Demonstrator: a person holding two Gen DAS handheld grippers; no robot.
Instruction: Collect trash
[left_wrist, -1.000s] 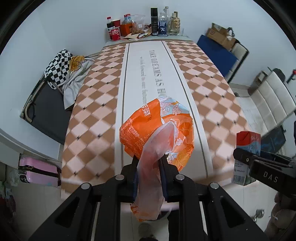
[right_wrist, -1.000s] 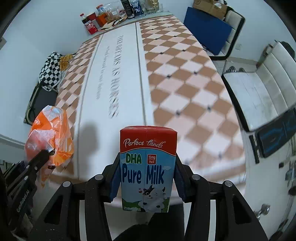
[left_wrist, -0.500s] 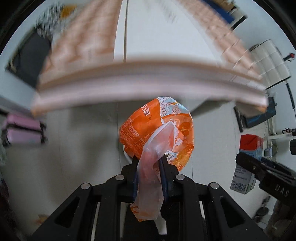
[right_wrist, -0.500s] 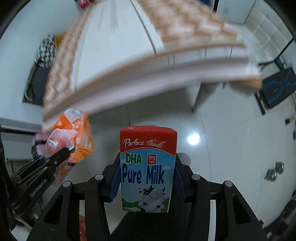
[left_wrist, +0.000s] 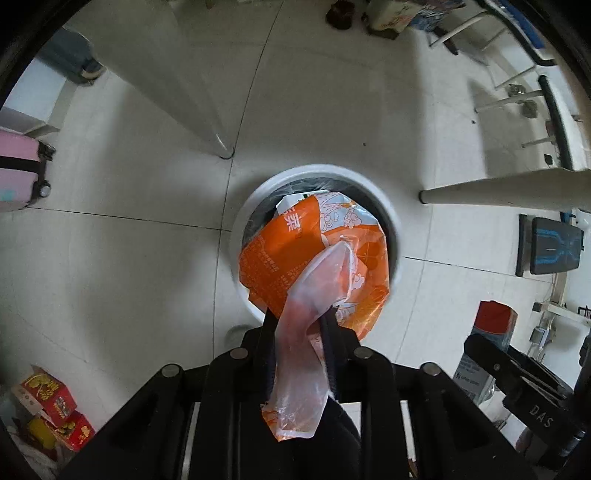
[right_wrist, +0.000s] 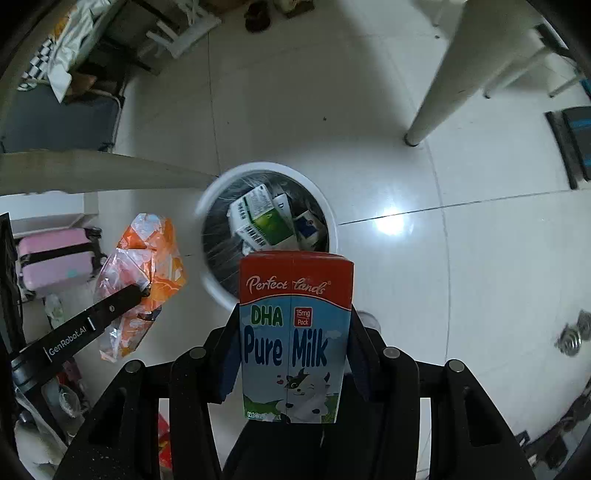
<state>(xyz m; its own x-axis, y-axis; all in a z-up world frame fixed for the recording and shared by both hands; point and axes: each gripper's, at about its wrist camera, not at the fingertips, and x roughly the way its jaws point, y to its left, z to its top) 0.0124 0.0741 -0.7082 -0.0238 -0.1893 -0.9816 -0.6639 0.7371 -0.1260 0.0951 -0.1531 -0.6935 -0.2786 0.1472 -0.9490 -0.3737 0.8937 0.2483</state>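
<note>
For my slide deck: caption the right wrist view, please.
Right tool grips a Pure Milk carton above a white bin already holding cartons.

- The milk carton (right_wrist: 294, 339) read "Perfect lands", "DHA", "15mg Pack" and "Pure Milk".
- The left gripper's finger (right_wrist: 88, 326) bore "GenRobot.AI".
- The right gripper's finger (left_wrist: 517, 391) carried "DAS".
- The orange bag (left_wrist: 314, 258) showed Chinese characters.
</note>
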